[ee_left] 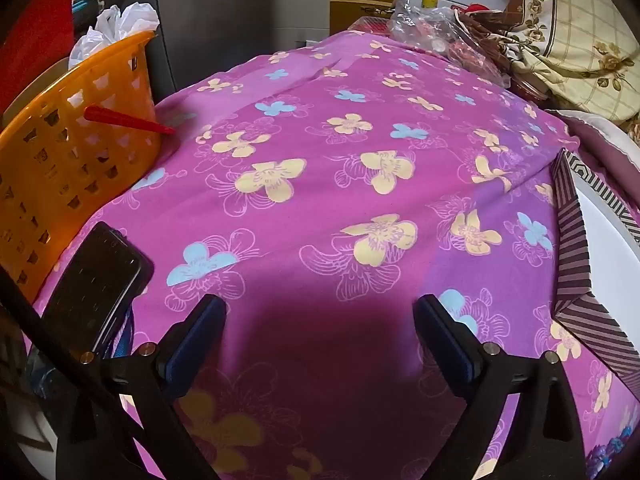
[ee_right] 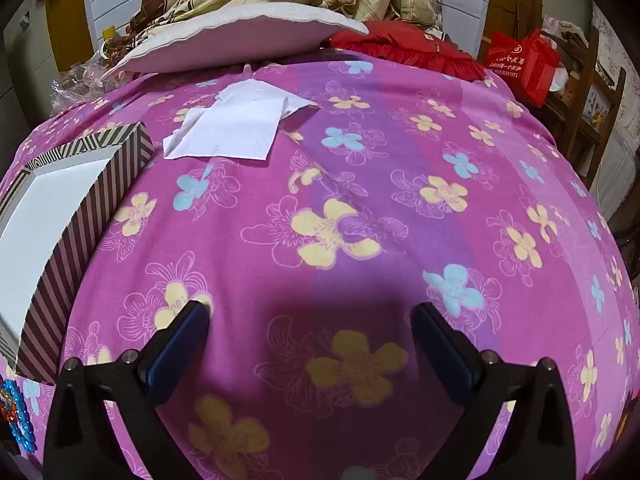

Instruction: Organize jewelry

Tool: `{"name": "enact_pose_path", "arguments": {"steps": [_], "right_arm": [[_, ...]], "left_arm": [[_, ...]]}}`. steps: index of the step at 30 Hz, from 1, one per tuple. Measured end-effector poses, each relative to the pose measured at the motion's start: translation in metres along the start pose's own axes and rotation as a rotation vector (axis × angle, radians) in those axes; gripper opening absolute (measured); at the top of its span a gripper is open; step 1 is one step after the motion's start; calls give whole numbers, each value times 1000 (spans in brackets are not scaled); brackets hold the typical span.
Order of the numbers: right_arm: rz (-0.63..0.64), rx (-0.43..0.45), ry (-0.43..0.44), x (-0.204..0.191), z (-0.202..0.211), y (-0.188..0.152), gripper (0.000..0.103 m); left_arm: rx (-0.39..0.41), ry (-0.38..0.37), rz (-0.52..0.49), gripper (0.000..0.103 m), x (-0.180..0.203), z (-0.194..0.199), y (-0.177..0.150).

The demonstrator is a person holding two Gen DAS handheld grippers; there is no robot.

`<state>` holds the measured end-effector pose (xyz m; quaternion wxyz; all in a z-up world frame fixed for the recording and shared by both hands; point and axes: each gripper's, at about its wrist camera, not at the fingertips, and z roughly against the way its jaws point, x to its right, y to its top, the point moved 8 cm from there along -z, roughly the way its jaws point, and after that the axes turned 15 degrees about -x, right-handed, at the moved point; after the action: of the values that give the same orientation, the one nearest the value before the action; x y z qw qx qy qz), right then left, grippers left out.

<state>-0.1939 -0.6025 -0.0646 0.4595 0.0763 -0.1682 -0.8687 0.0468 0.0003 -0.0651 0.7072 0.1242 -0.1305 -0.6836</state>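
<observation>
Grippers, two: left gripper (ee_left: 320,312) and right gripper (ee_right: 310,316) spread wide, empty, above floral sheet (ee_right: 360,160); one striped box (ee_right: 60,208) at nine o'clock.

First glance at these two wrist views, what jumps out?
The bright magenta flowered bedsheet fills both views. A striped box with a white inside sits at the left of the right wrist view, with white paper sheets beyond it. An orange basket stands at the left of the left wrist view; both grippers' jaws stand wide apart, holding nothing.
</observation>
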Motion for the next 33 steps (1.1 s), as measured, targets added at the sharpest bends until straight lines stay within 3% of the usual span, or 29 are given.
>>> {"name": "enact_pose_path", "arguments": {"steps": [6, 10, 15, 17, 20, 26, 29, 33], "right_arm": [[-11, 0, -4, 0, 0, 0, 103], [-26, -3, -8, 0, -2, 2, 103], [62, -133, 64, -20, 10, -20, 103], [51, -121, 131, -29, 25, -46, 103], [81, -87, 165, -49, 51, -82, 102], [160, 72, 224, -100, 127, -126, 102], [165, 73, 289, -122, 146, -138, 102], [162, 74, 294, -149, 162, -152, 102]], "left_arm": [[-18, 1, -2, 88, 0, 4, -10], [-37, 10, -27, 70, 0, 13, -28], [23, -3, -73, 67, 8, 53, -58], [49, -16, -93, 67, 12, 70, -66], [78, -39, -115, 67, 20, 91, -77], [130, -83, -154, 67, 44, 129, -98], [158, -91, -175, 67, 55, 144, -108], [175, -111, -211, 67, 71, 161, -123]]}}
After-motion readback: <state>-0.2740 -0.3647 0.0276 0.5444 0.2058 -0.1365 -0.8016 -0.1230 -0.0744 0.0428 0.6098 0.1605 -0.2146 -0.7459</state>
